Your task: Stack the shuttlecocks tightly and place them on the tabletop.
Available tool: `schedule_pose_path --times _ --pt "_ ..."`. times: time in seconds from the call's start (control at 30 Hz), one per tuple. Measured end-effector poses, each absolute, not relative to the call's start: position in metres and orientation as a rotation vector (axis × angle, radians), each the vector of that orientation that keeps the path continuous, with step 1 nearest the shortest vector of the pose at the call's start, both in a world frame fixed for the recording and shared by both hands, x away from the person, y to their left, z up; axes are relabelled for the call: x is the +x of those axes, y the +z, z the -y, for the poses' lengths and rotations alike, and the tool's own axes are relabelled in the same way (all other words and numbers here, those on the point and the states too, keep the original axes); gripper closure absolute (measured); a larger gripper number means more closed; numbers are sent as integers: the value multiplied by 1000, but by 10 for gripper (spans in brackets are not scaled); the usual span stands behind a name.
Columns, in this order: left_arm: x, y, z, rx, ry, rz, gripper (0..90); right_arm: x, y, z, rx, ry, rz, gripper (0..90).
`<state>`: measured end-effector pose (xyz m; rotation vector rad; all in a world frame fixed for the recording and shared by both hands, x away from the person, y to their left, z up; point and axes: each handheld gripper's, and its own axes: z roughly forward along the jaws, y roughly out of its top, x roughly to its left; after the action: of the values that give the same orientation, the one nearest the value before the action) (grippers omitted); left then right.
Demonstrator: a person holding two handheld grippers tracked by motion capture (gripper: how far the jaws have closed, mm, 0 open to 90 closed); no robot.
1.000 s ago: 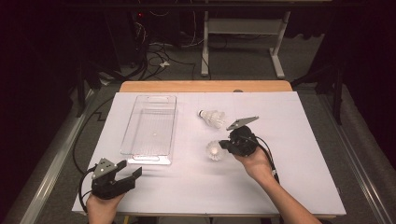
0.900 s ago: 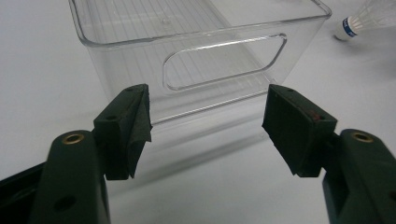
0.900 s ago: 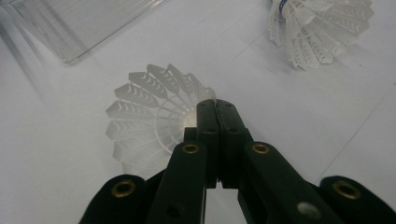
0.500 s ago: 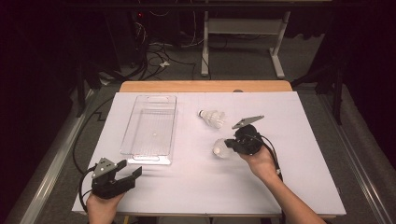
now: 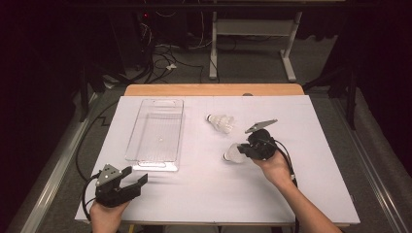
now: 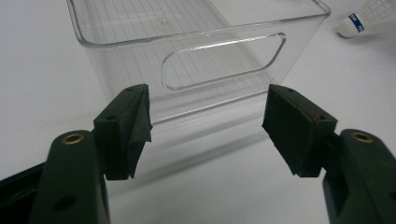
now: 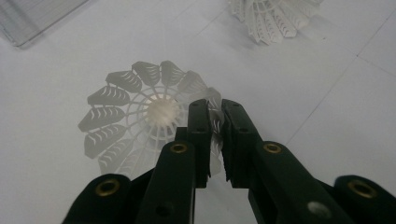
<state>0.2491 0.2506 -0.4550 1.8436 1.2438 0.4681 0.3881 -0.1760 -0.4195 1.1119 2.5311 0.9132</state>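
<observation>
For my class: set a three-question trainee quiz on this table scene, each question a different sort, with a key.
1. True or false: the right gripper has its jaws closed on the skirt of a shuttlecock.
2. How many shuttlecocks are on the table?
3. The left gripper faces which thing? A) a clear bin B) a cardboard box C) a metal bowl

Key: 1 true. 2 two: the held one and a second shuttlecock lying free. 3 A, jaws open and short of it.
</observation>
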Motion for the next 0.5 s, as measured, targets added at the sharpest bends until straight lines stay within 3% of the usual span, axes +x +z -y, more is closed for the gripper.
schedule_pose_path --times 0.5 --pt "249 -455 -251 1845 470 -1242 328 393 -430 180 1164 885 -2512 740"
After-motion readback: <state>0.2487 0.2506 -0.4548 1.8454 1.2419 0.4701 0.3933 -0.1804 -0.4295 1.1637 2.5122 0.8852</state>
